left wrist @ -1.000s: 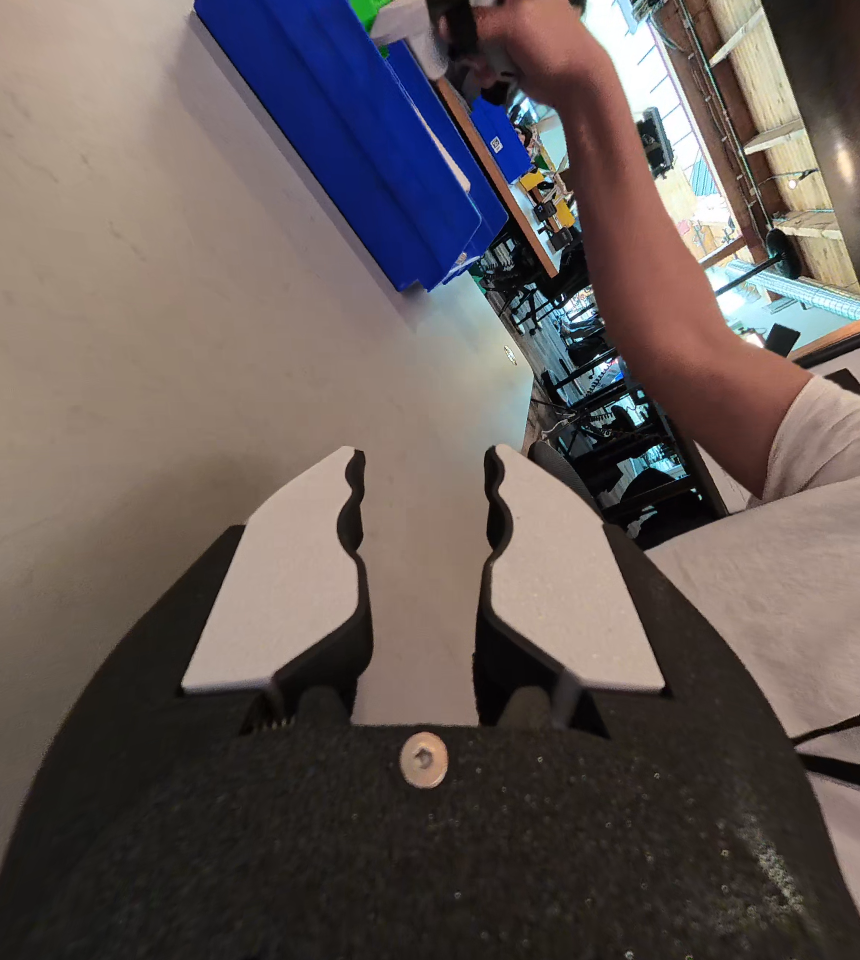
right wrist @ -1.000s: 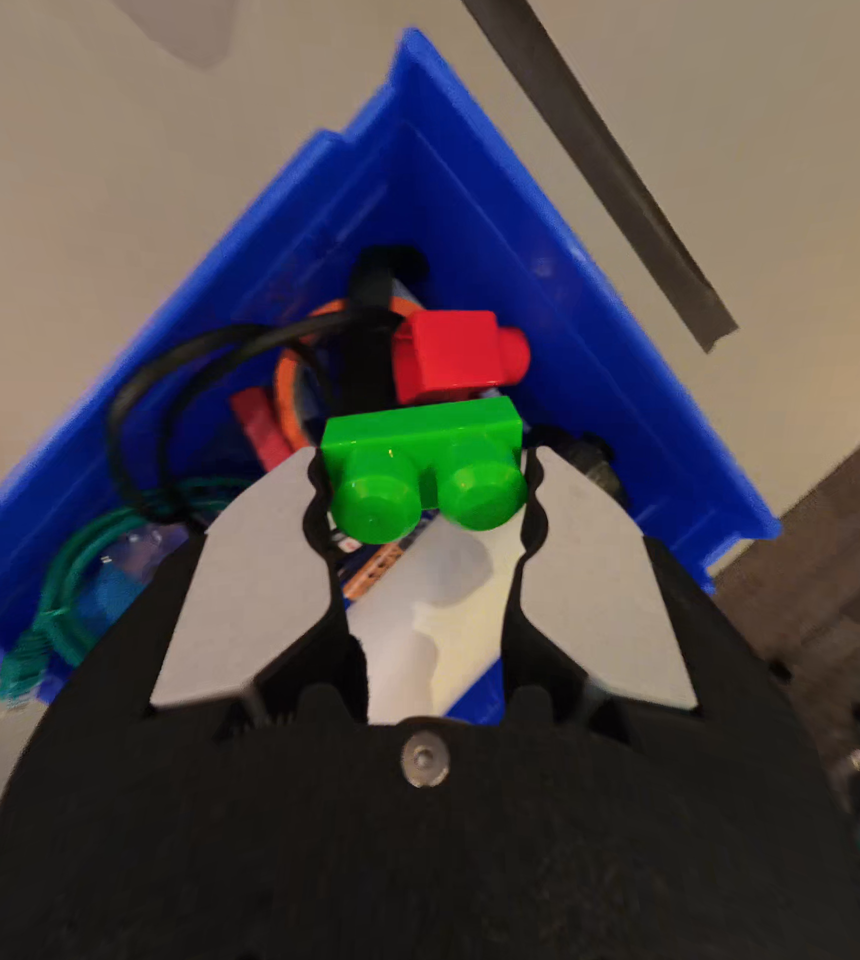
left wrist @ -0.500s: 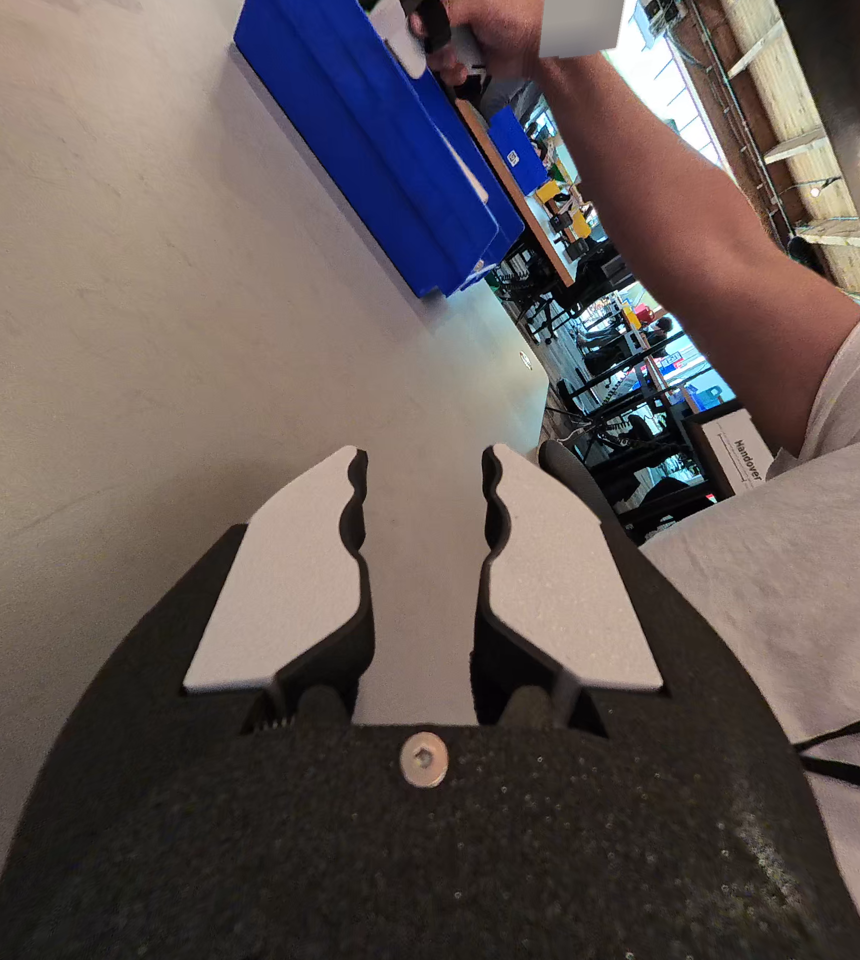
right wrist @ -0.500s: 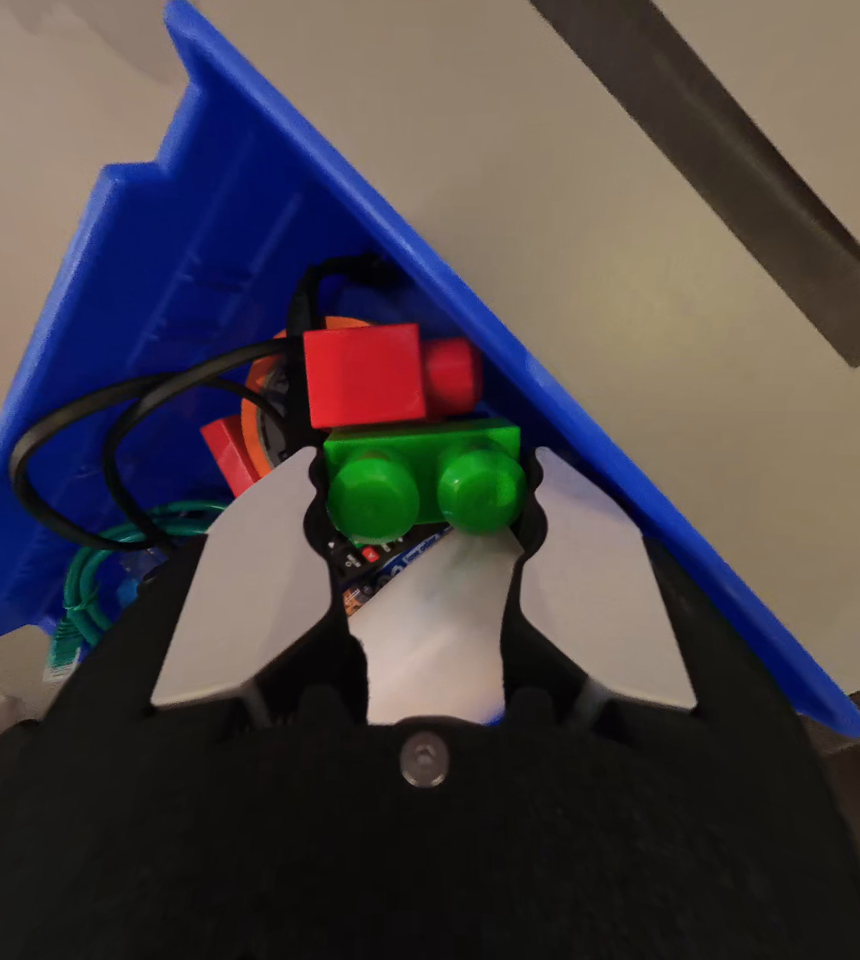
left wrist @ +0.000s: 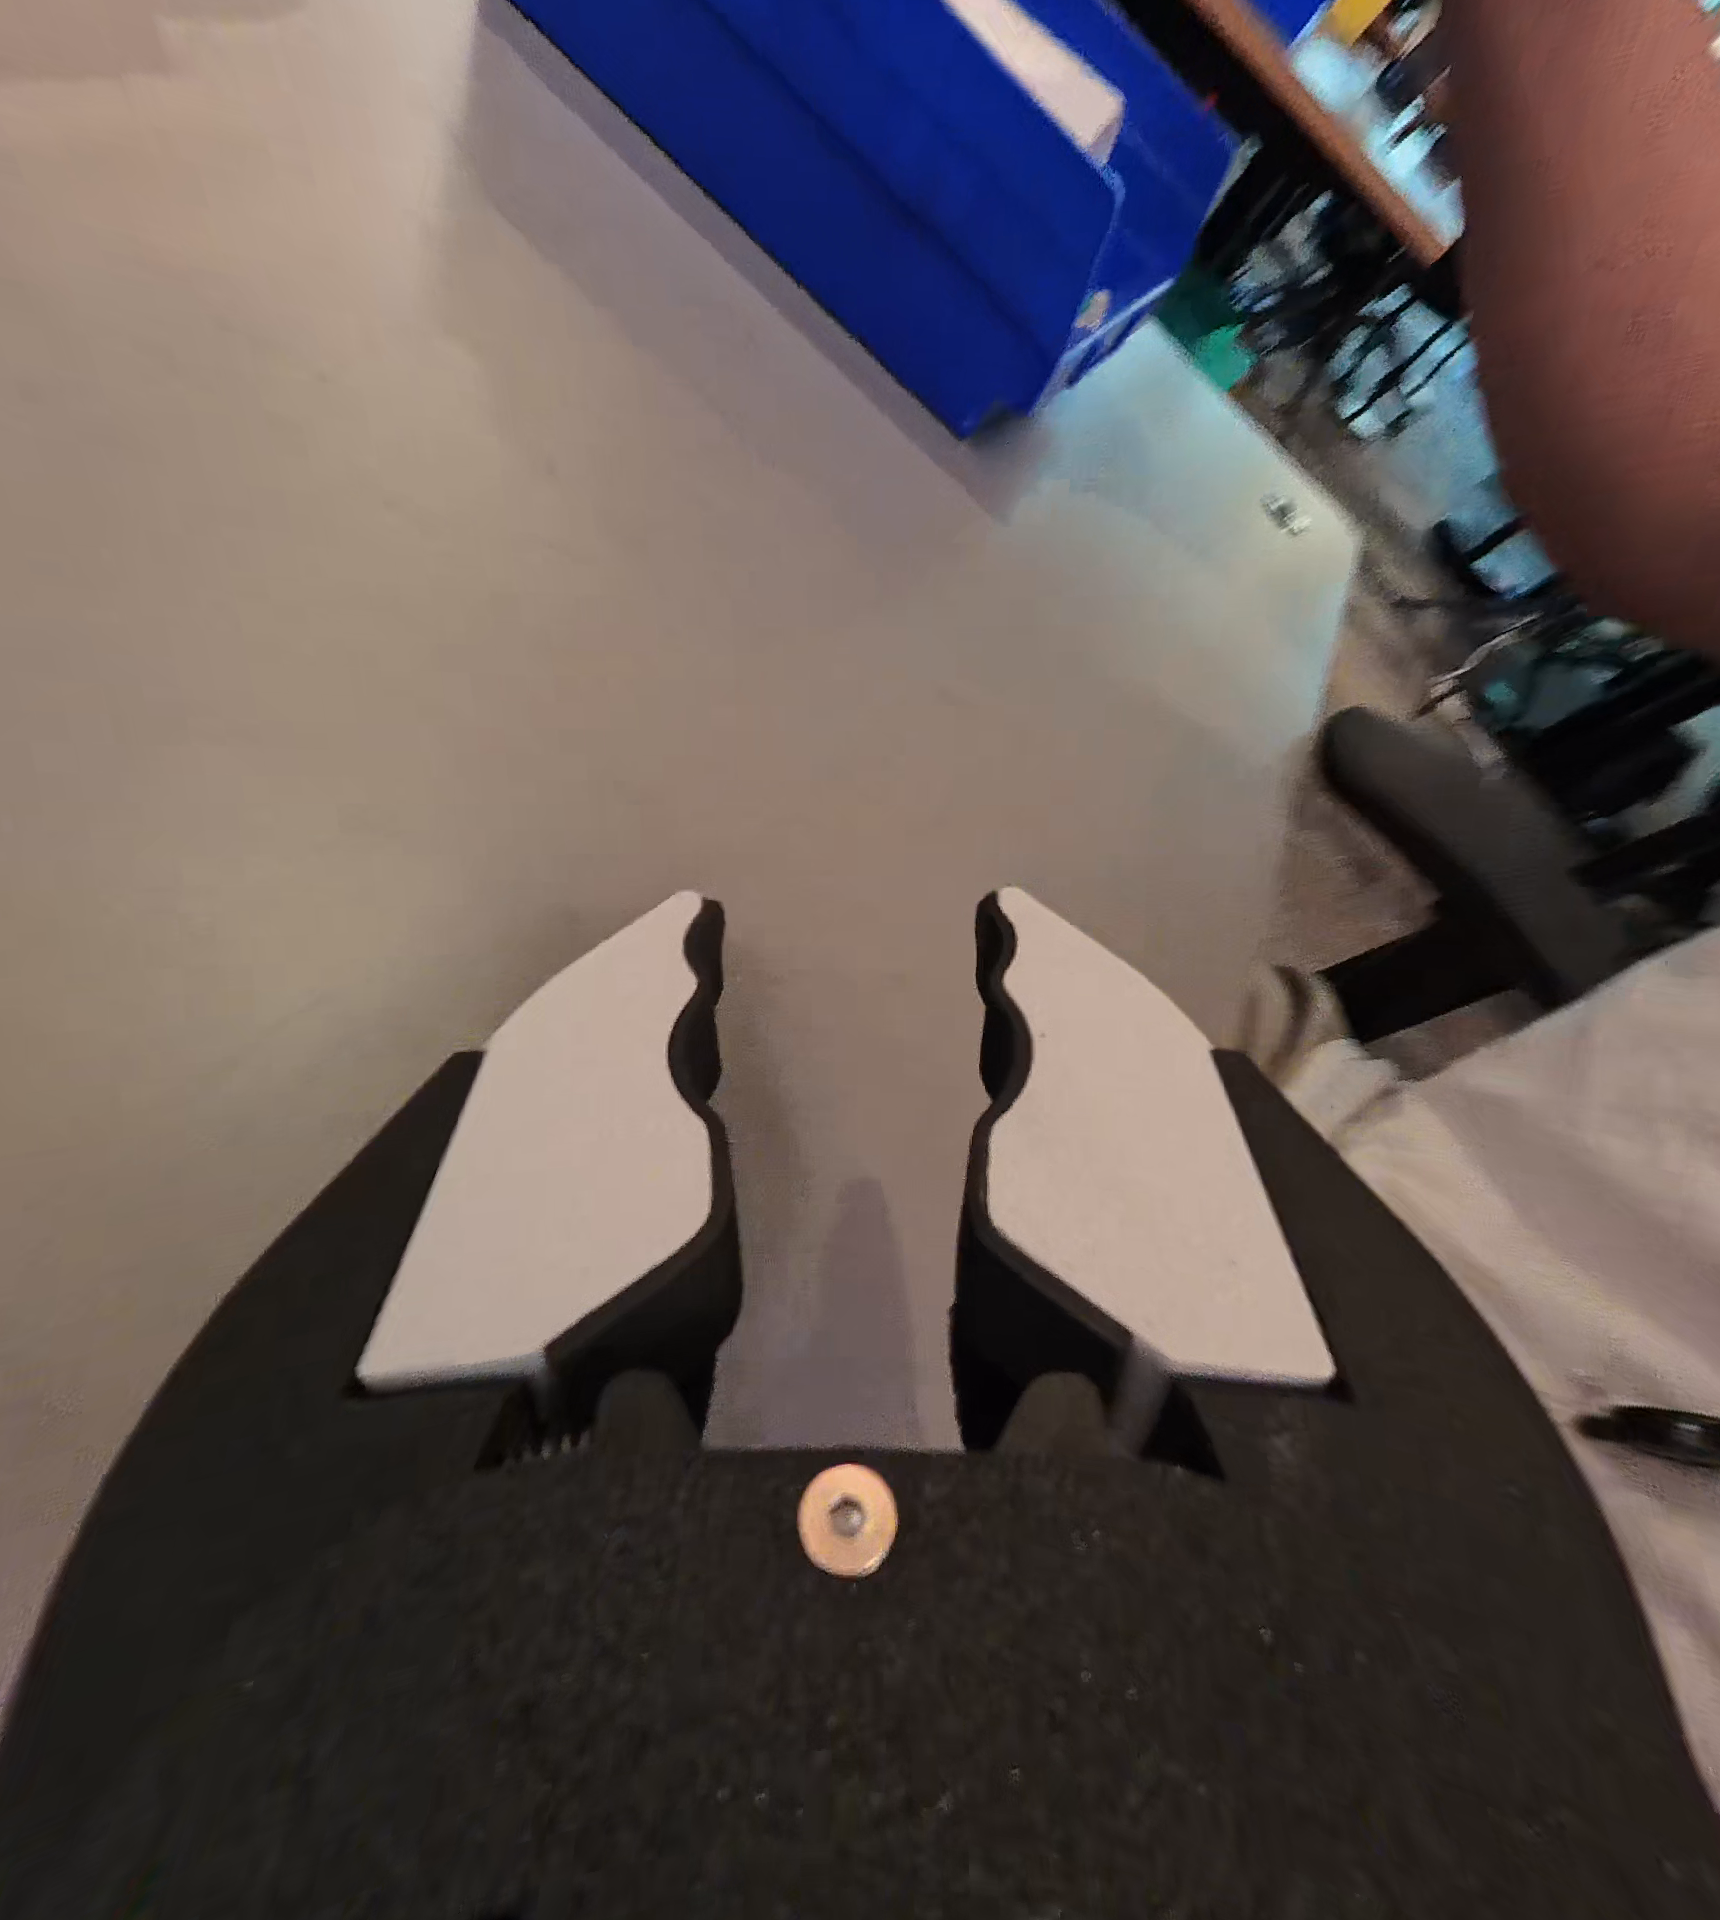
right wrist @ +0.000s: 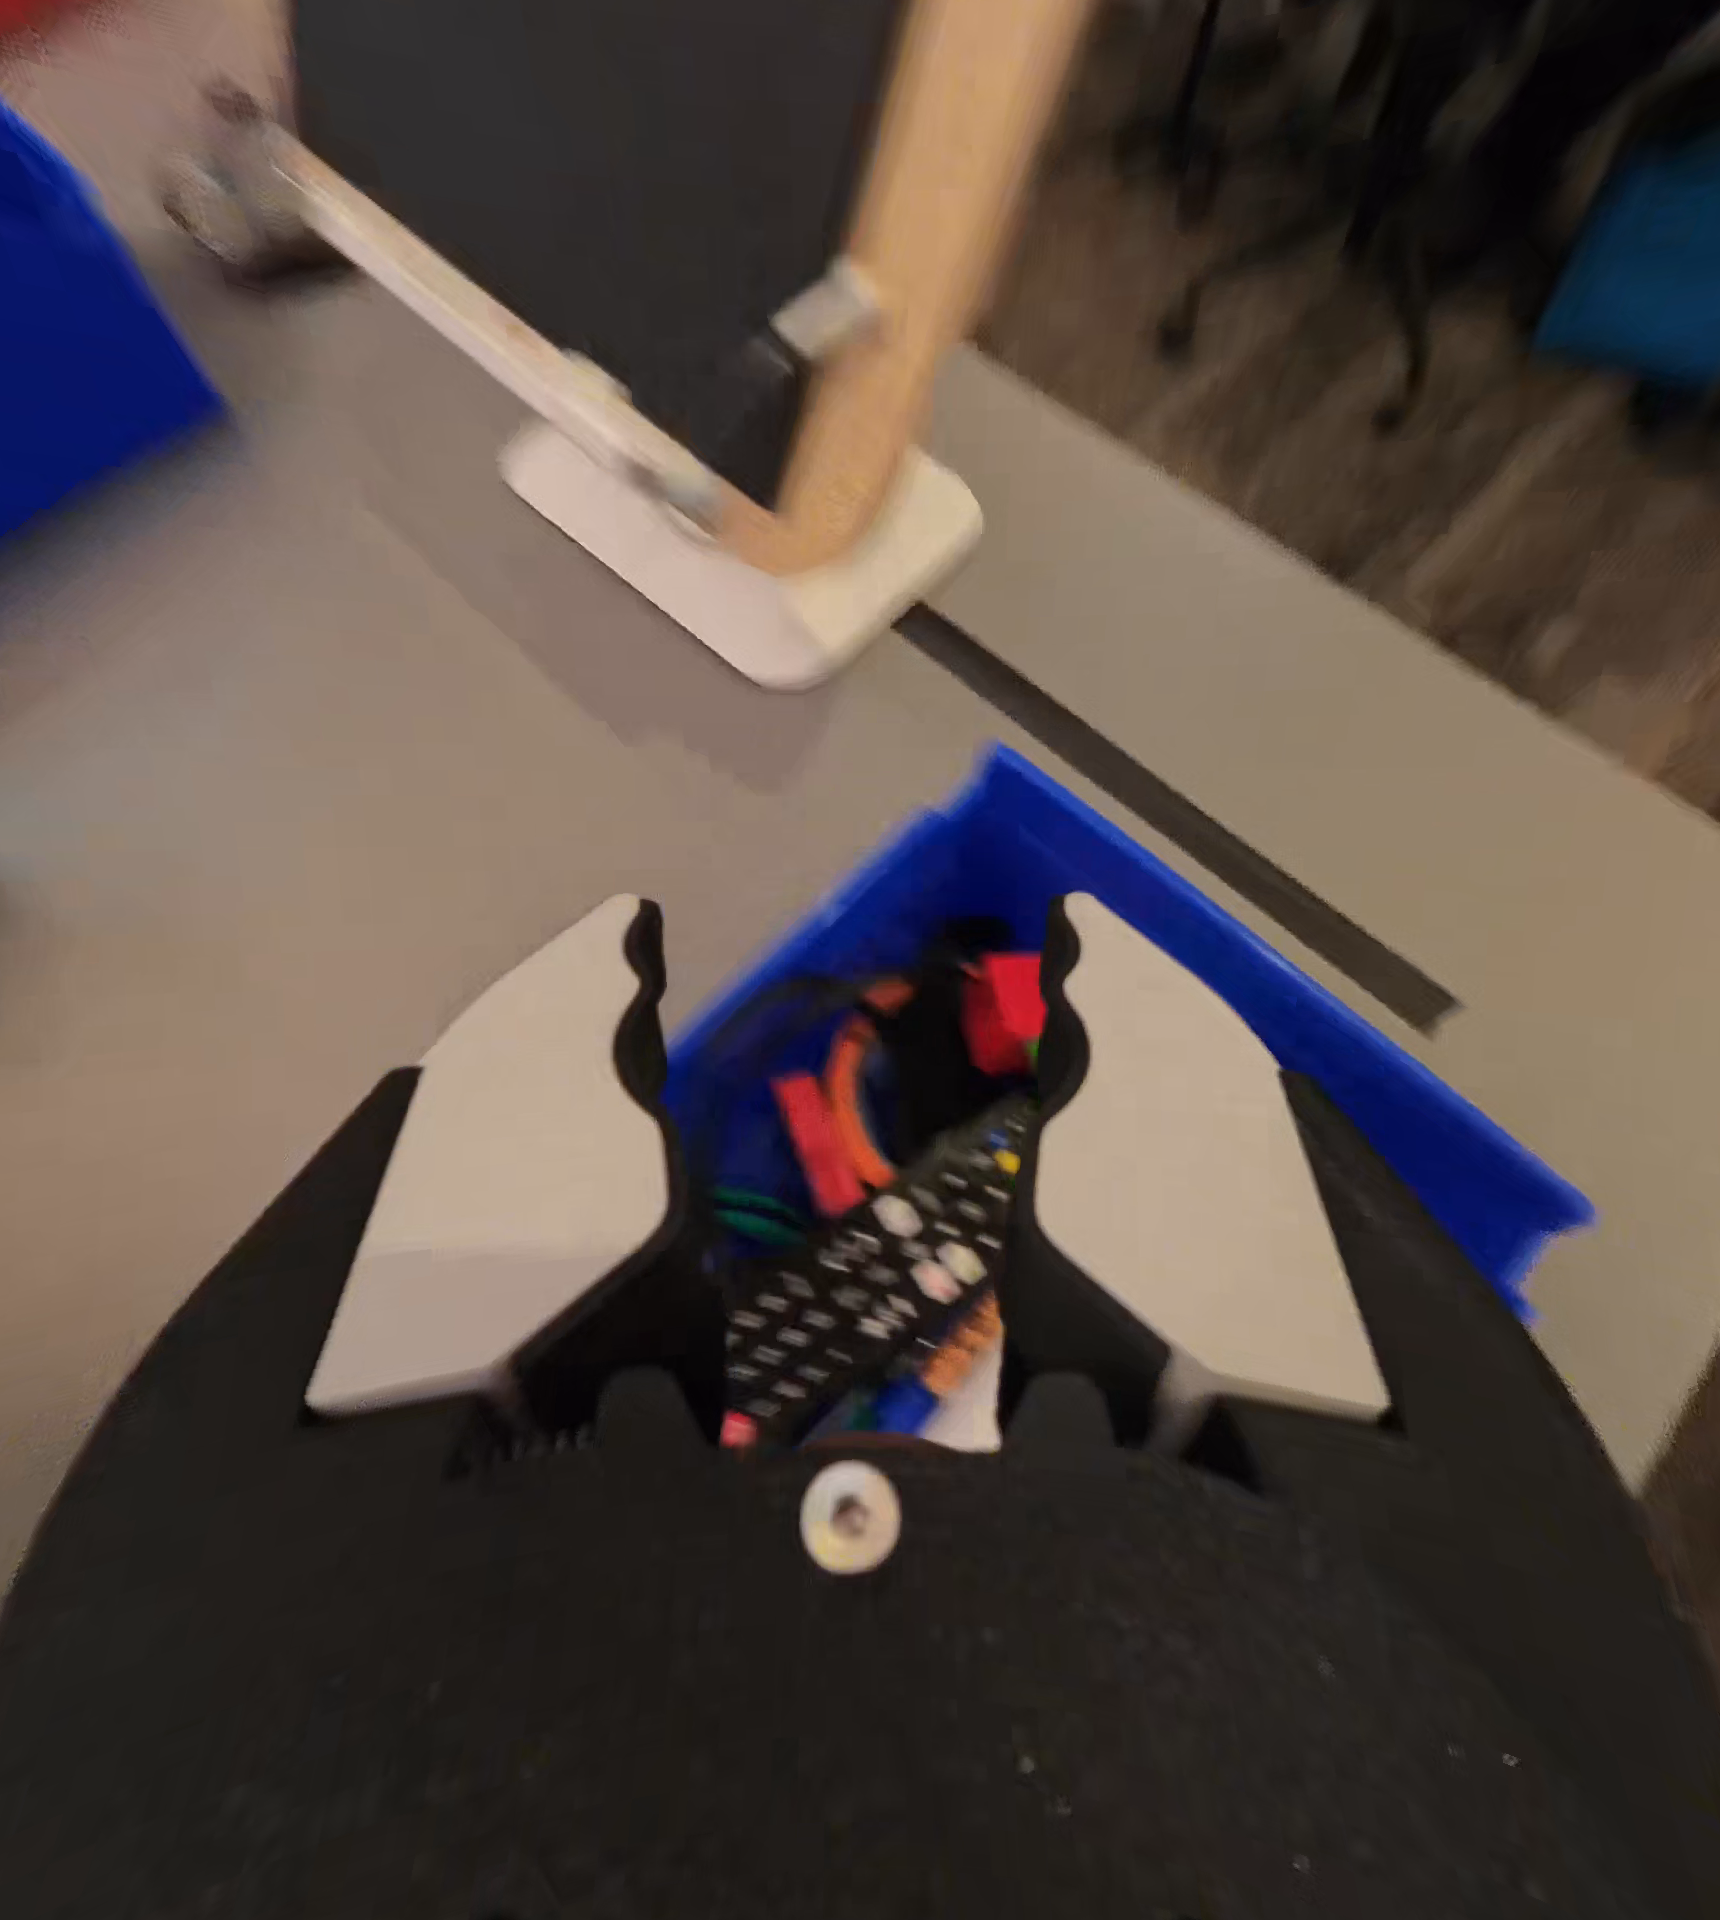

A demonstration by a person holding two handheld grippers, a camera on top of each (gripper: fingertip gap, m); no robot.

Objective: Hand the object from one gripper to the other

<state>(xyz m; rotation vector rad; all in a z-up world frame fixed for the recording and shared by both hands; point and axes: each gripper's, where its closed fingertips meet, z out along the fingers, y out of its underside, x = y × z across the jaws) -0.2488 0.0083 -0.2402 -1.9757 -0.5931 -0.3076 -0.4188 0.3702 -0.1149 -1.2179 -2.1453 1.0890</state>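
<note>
- Left gripper (left wrist: 848,914): jaws apart, nothing between, over bare grey tabletop (left wrist: 316,623).
- Right gripper (right wrist: 848,914): jaws wide apart, empty, above blue plastic bin (right wrist: 1355,1049).
- Red toy block (right wrist: 1001,1003) lies in bin w/ black remote control (right wrist: 877,1268), orange cable (right wrist: 851,1101); green sliver beside it, prob. a block, too blurred.

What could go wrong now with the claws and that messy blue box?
1. The right claw is open and empty above the blue box. The red block lies crowded against a remote and an orange cable, so closing may snag the wrong thing.
2. The right wrist view is blurred, which suggests fast motion; a finger might bump the box wall.
3. The left claw is open over the bare table, so lining up a handover may prove awkward.
</note>
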